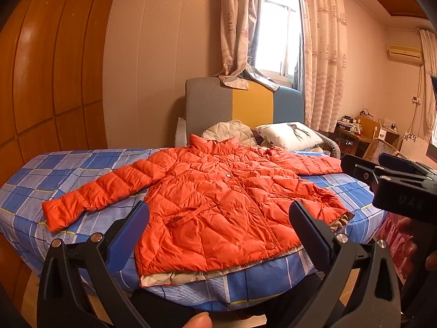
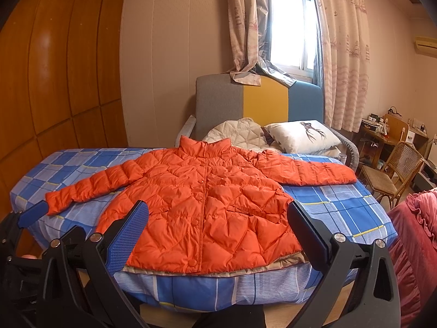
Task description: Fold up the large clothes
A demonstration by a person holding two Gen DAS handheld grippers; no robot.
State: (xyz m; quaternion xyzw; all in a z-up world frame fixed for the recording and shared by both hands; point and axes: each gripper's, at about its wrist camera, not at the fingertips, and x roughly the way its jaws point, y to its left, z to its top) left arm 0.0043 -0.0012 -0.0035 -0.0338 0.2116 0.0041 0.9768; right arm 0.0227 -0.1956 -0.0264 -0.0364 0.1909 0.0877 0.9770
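Note:
An orange quilted puffer jacket (image 1: 218,202) lies flat, front up and buttoned, on the bed, both sleeves spread out sideways; it also shows in the right wrist view (image 2: 207,207). A beige lining peeks out at its hem. My left gripper (image 1: 218,218) is open and empty, held in front of the hem, above the bed's near edge. My right gripper (image 2: 218,218) is open and empty too, also in front of the hem. The right gripper shows at the right of the left wrist view (image 1: 387,172); the left one shows at the left edge of the right wrist view (image 2: 32,213).
The bed has a blue checked sheet (image 1: 54,175), (image 2: 341,205). A white pillow (image 2: 303,135) and cream quilt (image 2: 240,132) lie by the grey-yellow-blue headboard (image 2: 259,104). A wooden wardrobe (image 2: 54,82) stands left; a wicker chair (image 2: 396,172), desk and red fabric (image 2: 409,246) stand right.

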